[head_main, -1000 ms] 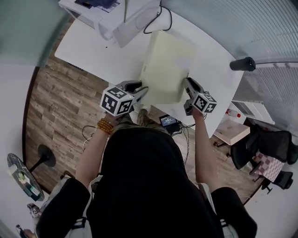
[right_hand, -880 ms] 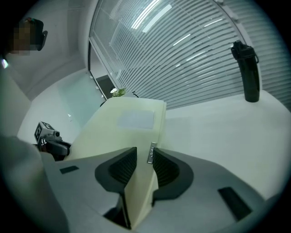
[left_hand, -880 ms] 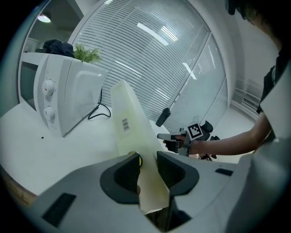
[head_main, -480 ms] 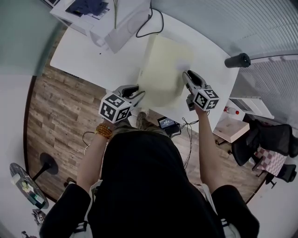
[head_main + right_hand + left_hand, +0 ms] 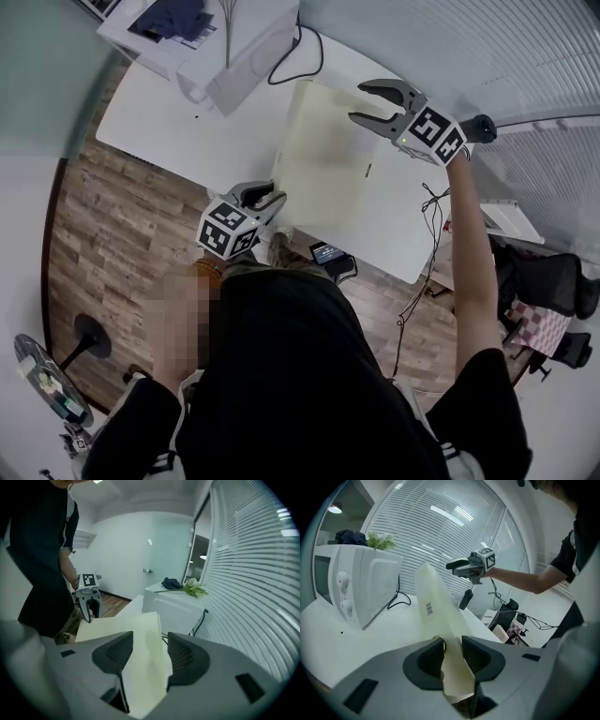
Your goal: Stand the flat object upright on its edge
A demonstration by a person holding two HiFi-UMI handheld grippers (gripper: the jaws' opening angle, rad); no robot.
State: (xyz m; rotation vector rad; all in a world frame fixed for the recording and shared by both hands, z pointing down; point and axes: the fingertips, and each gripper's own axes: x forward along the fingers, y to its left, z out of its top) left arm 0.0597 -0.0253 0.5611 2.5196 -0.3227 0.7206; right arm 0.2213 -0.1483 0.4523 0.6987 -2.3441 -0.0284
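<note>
A pale yellow flat board rests on the white table. In the left gripper view the board stands tilted up on its edge, with a barcode label on its face. My left gripper is shut on its near left edge, and both pads of that gripper press on it. My right gripper hangs above the board's far right corner. Its jaws have just been opening and now stand wide. The board shows through their gap, and the right gripper does not touch it.
A white microwave with a plant on top stands at the table's far left, and a black cable trails beside it. A black cylinder stands at the far right. Office chairs are beyond the table's right end.
My right gripper let go of the board's right edge, rose toward the far side, rolled over and opened wide. My left gripper kept its hold at the near left edge.
</note>
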